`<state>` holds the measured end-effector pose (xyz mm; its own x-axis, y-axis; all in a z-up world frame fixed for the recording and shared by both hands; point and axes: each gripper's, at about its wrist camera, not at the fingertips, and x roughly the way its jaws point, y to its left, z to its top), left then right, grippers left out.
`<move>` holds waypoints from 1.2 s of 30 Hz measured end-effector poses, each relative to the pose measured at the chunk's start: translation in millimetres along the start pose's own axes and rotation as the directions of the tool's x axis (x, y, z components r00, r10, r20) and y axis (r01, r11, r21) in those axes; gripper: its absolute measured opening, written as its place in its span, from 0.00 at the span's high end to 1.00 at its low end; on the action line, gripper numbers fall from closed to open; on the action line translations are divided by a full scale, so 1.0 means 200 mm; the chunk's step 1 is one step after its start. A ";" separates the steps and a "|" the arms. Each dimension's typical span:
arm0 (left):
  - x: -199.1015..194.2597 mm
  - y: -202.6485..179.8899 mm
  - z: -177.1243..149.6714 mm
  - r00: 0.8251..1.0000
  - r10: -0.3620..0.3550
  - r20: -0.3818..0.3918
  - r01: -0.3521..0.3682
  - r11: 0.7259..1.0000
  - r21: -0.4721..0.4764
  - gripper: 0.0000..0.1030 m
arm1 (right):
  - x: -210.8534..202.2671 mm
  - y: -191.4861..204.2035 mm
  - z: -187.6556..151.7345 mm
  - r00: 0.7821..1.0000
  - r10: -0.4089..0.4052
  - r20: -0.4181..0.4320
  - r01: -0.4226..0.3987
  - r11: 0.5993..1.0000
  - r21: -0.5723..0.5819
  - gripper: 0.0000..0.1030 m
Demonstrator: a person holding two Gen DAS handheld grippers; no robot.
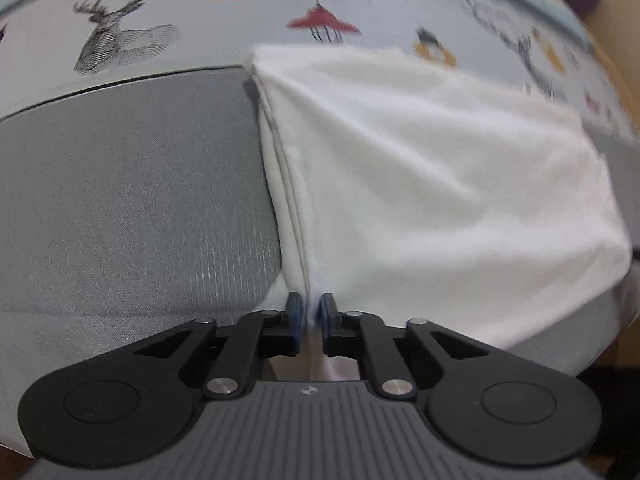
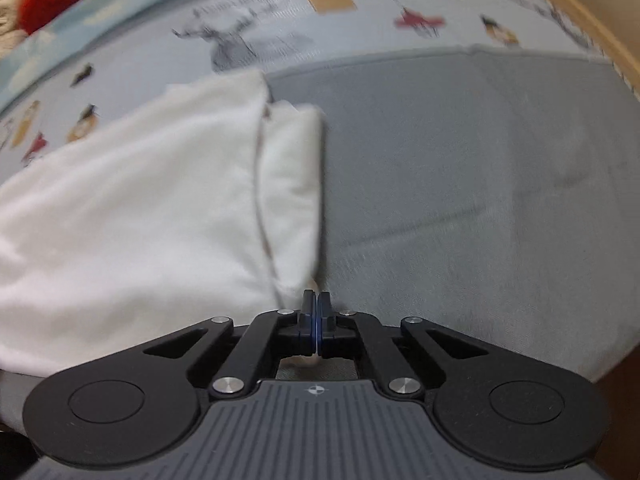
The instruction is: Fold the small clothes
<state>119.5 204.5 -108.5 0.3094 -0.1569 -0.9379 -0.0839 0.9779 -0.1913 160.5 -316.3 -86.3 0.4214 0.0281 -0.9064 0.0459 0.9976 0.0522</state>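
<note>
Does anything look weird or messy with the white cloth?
Nothing is torn or spilled. The soft white garment just lies slightly rumpled on the grey mat, with the left gripper and right gripper each pinching an edge.

The small garment (image 1: 420, 184) lies on the plain mat (image 1: 132, 208), which lies on the printed cloth (image 1: 248, 32). The garment's far edge reaches over onto that cloth. The left hand-held gripper (image 1: 310, 312) is at its near left corner, the right hand-held gripper (image 2: 316, 316) at its near right corner.
</note>
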 end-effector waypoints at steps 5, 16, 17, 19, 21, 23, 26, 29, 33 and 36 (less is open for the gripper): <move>-0.05 0.09 0.08 0.992 -0.079 0.098 0.091 0.987 -0.130 0.61 | -0.10 -0.05 0.05 0.986 0.081 0.148 -0.096 0.991 0.094 0.75; 0.14 0.09 0.15 0.996 -0.081 0.043 0.088 0.976 -0.198 0.46 | 0.15 0.09 0.05 0.998 0.018 -0.061 -0.020 0.999 -0.038 0.42; 0.15 0.08 0.15 0.996 -0.082 0.047 0.089 0.978 -0.189 0.46 | 0.14 0.08 0.06 0.998 0.025 -0.054 -0.027 0.999 -0.028 0.43; 0.16 0.08 0.17 0.995 -0.084 0.058 0.093 0.980 -0.176 0.47 | 0.15 0.08 0.07 0.998 0.030 -0.056 -0.031 0.999 -0.022 0.43; 0.16 0.07 0.16 0.994 -0.080 0.070 0.091 0.984 -0.156 0.63 | 0.15 0.09 0.08 0.998 0.026 -0.056 -0.028 0.999 -0.025 0.44; 0.17 0.07 0.17 0.992 -0.110 0.069 0.119 0.983 -0.142 0.86 | 0.13 0.10 0.08 0.999 0.020 -0.043 -0.021 0.999 -0.030 0.45; 0.13 0.08 0.16 0.988 -0.118 0.096 0.131 0.980 -0.148 0.90 | 0.07 0.12 0.09 1.000 0.000 0.021 0.001 0.999 -0.043 0.49; 0.04 0.12 0.14 0.977 -0.150 0.149 0.174 0.971 -0.161 0.91 | -0.04 0.12 0.13 0.991 0.003 0.131 0.005 0.998 -0.062 0.50; -0.08 0.21 0.09 0.984 -0.013 0.179 0.038 0.990 -0.139 0.91 | -0.21 0.10 0.14 0.965 0.009 0.262 0.001 0.999 -0.036 0.50; -0.14 0.33 0.04 0.971 0.170 0.166 -0.141 0.974 -0.177 0.91 | -0.27 0.08 0.11 0.946 0.019 0.325 -0.023 1.000 0.009 0.49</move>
<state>111.7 275.4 -92.5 0.4435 0.0371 -0.8955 -0.2927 0.9503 -0.1056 158.5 -303.6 -26.5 0.6937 0.0248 -0.7199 0.0445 0.9960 0.0771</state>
